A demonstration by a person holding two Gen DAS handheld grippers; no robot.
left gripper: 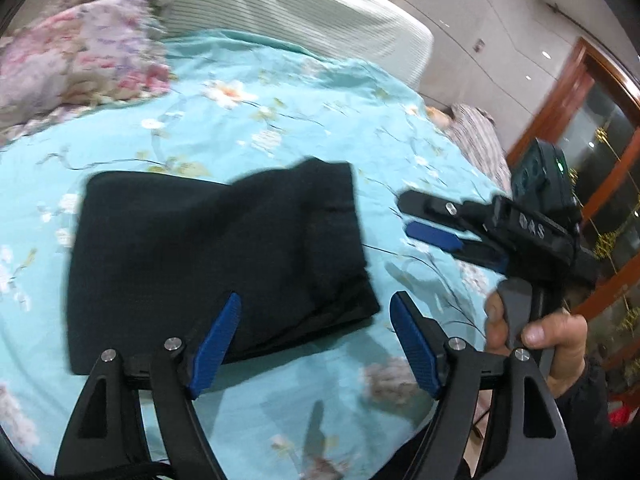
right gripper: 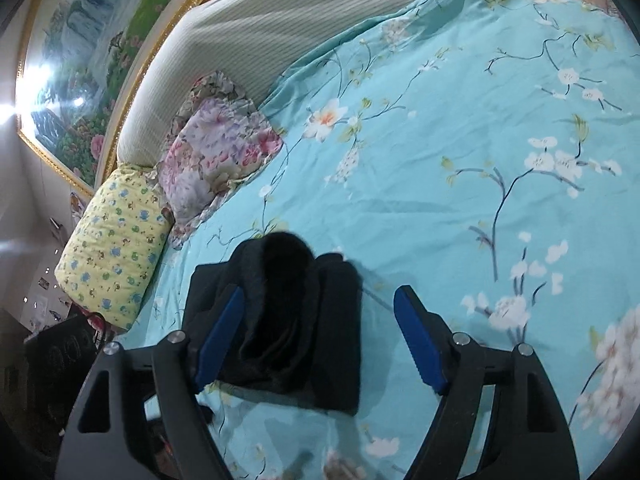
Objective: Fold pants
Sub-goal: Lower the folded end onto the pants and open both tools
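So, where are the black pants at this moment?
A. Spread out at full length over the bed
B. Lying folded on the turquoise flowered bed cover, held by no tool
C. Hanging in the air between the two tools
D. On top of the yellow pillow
B: the black pants lie as a compact folded bundle on the bed cover, and both the left tool and the right tool stand open with nothing pinched.

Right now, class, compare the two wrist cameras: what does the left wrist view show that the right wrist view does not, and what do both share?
Only the left wrist view shows the right gripper from outside, open and clear of the cloth, a hand on its handle, and a wooden door. Only the right wrist view shows the yellow pillow and a framed painting. Both show the folded black pants on the blue floral bedsheet and the floral pillow.
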